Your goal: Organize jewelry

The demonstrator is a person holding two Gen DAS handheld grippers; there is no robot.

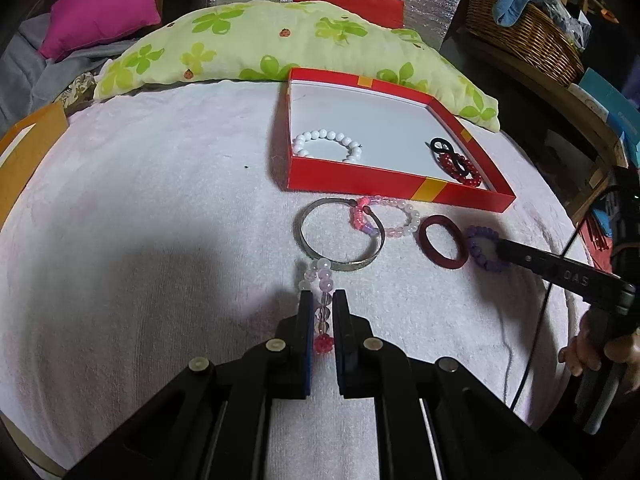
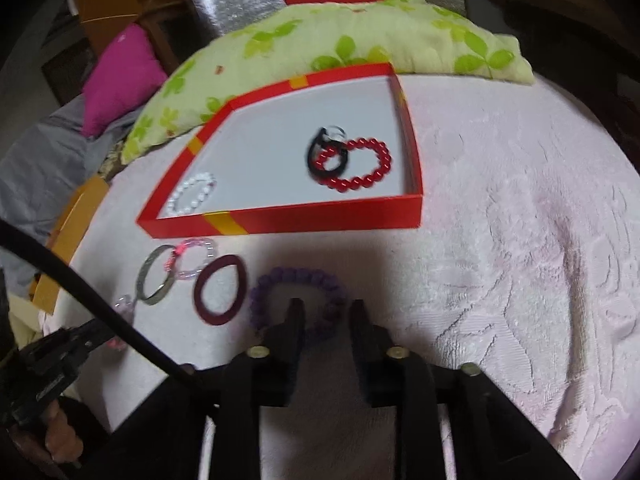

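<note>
The left gripper (image 1: 323, 312) was clenched on a pale pink-and-clear bead bracelet (image 1: 322, 292), the strand pinched between its pads and trailing toward the silver bangle (image 1: 340, 236) just beyond; holding it by a few beads looked like the way to lift it without snagging the towel-like white cover (image 1: 160, 208).

The right gripper (image 2: 326, 320) stood released, its jaws parted over the near side of the purple bead bracelet (image 2: 298, 280), with beads between them but no pad visibly pressing (the picture is blurred there, so contact is hard to judge). That straddle suggested it was lined up to close on the strand.

The red box (image 1: 360, 190) lay on the far side, against the green flowered pillow (image 1: 260, 40). It held a white bead bracelet (image 1: 326, 144) at the left, and a red bead bracelet (image 2: 360, 168) overlapped by a black hair tie (image 2: 322, 156) at the right. A maroon hair band (image 1: 442, 242) and a pink bead bracelet (image 1: 384, 220) waited outside, near the box's front wall, probably for sorting.
</note>
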